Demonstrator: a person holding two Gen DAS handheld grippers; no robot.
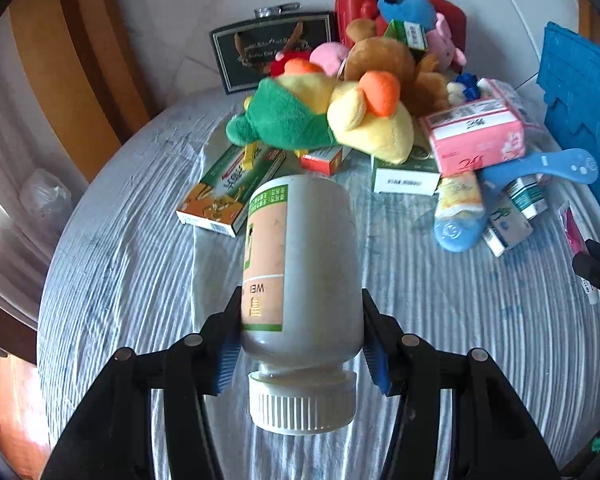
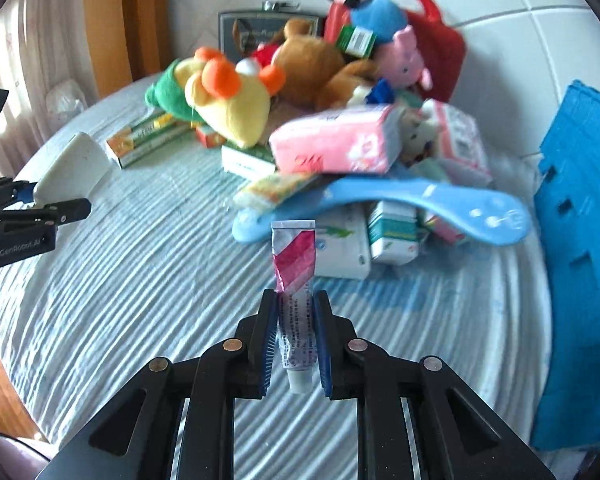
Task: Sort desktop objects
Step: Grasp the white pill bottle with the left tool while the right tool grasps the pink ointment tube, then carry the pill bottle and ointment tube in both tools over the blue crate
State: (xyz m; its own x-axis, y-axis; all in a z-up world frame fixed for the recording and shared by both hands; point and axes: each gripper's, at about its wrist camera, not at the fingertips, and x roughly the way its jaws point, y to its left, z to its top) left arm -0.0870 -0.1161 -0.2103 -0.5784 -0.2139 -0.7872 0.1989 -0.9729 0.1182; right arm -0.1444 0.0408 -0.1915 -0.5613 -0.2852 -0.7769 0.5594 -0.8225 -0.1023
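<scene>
Left gripper (image 1: 302, 344) fingers pinch a white pill bottle (image 1: 300, 272), lower centre of frame, above the counter (image 1: 120, 260). Right gripper (image 2: 296, 340) fingers pinch an ointment tube (image 2: 294, 276), centre, w/ cap toward camera.

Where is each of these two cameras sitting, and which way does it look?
Left wrist: on the left hand-held gripper, facing down its fingers at the white bottle it clamps.
Right wrist: on the right hand-held gripper, facing the tube it pinches; the left one shows at its edge.
Both share the toy pile and striped cloth.
</scene>
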